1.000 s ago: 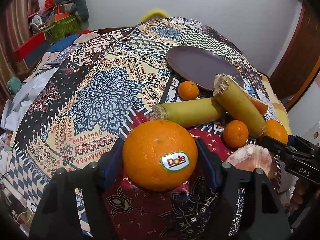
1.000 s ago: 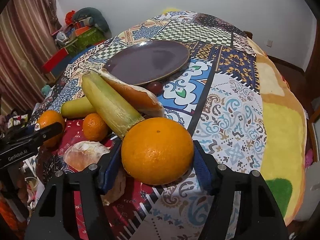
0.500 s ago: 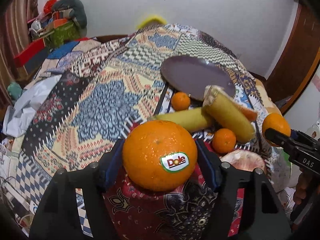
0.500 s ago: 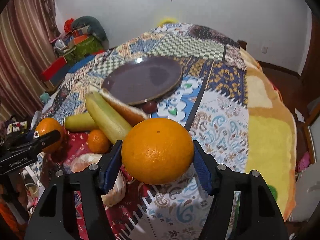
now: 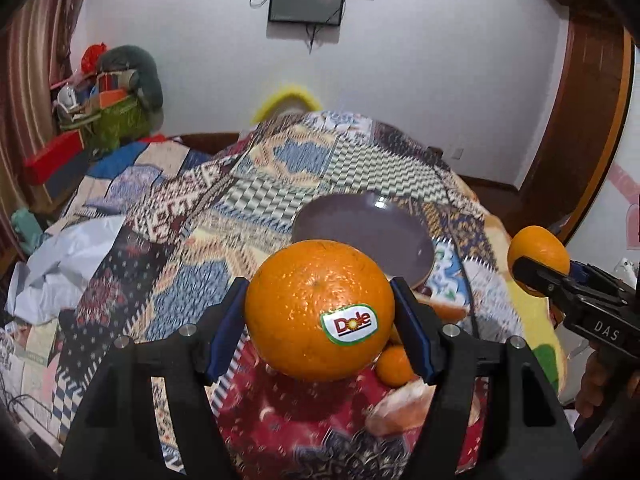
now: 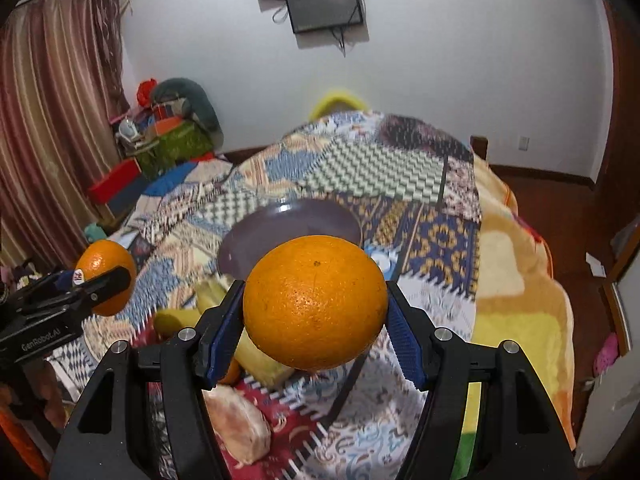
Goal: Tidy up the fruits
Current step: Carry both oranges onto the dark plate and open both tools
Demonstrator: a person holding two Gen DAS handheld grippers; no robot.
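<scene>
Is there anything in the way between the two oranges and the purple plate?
Nothing visible. Both oranges are held up above the bed, the stickered orange in the left gripper and the plain orange in the right gripper. The plate lies bare beyond them; the other fruit sits lower, on the blanket.

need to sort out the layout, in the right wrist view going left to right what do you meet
left gripper with the stickered orange → corn cobs → right gripper with the big orange → yellow blanket
</scene>
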